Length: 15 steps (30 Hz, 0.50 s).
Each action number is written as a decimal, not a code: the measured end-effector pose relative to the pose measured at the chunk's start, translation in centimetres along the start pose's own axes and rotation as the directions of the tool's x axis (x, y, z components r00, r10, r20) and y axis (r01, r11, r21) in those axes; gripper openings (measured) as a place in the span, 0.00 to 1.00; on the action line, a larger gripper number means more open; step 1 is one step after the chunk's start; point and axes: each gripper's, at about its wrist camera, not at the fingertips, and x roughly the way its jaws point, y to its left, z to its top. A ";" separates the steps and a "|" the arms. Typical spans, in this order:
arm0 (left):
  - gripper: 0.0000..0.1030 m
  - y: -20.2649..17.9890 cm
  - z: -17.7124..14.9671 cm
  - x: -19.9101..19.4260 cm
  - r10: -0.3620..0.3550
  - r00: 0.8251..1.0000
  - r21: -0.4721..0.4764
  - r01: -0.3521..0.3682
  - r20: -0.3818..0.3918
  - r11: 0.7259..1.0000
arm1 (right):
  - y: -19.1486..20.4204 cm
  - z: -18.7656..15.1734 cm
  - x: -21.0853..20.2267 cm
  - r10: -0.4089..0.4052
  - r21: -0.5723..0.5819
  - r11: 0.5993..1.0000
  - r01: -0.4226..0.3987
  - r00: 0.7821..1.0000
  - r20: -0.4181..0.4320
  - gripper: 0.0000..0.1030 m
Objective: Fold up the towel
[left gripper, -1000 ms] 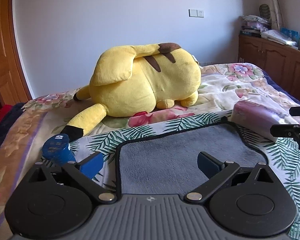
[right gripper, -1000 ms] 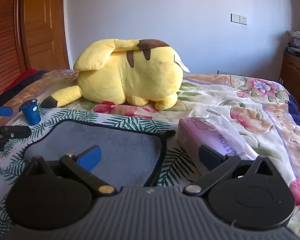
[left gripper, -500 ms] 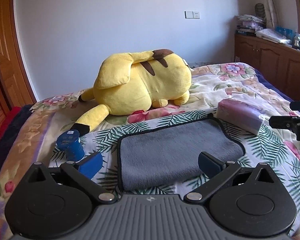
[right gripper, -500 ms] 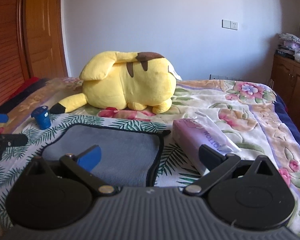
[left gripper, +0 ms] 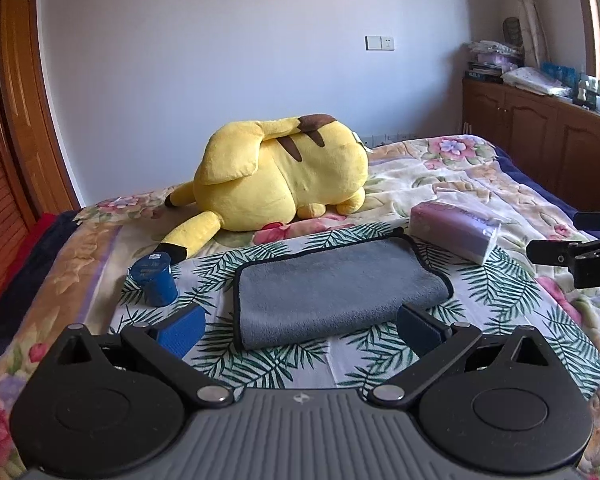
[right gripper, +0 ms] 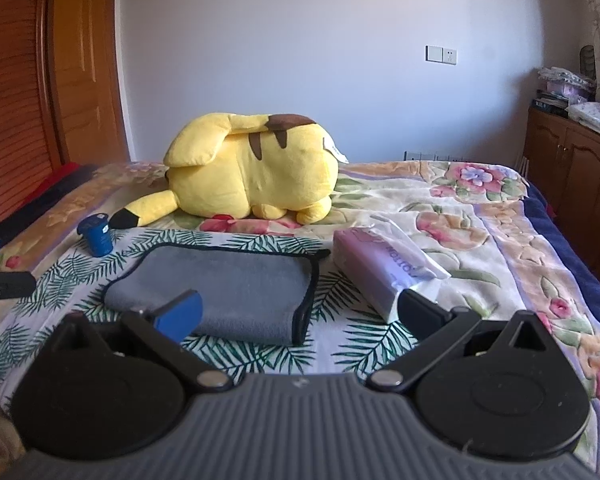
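A grey towel (left gripper: 336,288) with black trim lies folded flat on the leaf-print cloth (left gripper: 500,292) on the bed; it also shows in the right wrist view (right gripper: 228,284). My left gripper (left gripper: 300,326) is open and empty, held just short of the towel's near edge. My right gripper (right gripper: 298,312) is open and empty, near the towel's near right corner. The right gripper's fingers (left gripper: 560,254) show at the right edge of the left wrist view; the left gripper's fingers (right gripper: 4,284) show at the left edge of the right wrist view.
A big yellow plush toy (left gripper: 284,176) lies behind the towel. A blue cup (left gripper: 156,280) stands left of the towel. A purple tissue pack (left gripper: 456,232) lies right of it. Wooden cabinets (left gripper: 540,136) line the right wall; a wooden door (right gripper: 28,80) is on the left.
Both grippers have pulled back and up from the towel, open all along. The towel lies still, now farther ahead and fully in view.
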 end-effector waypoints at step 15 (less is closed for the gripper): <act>1.00 -1.7 -1.3 -7.1 -0.009 1.000 0.015 0.009 0.015 1.000 | 1.2 -0.1 -6.5 0.023 0.006 1.000 -0.023 0.998 0.051 1.00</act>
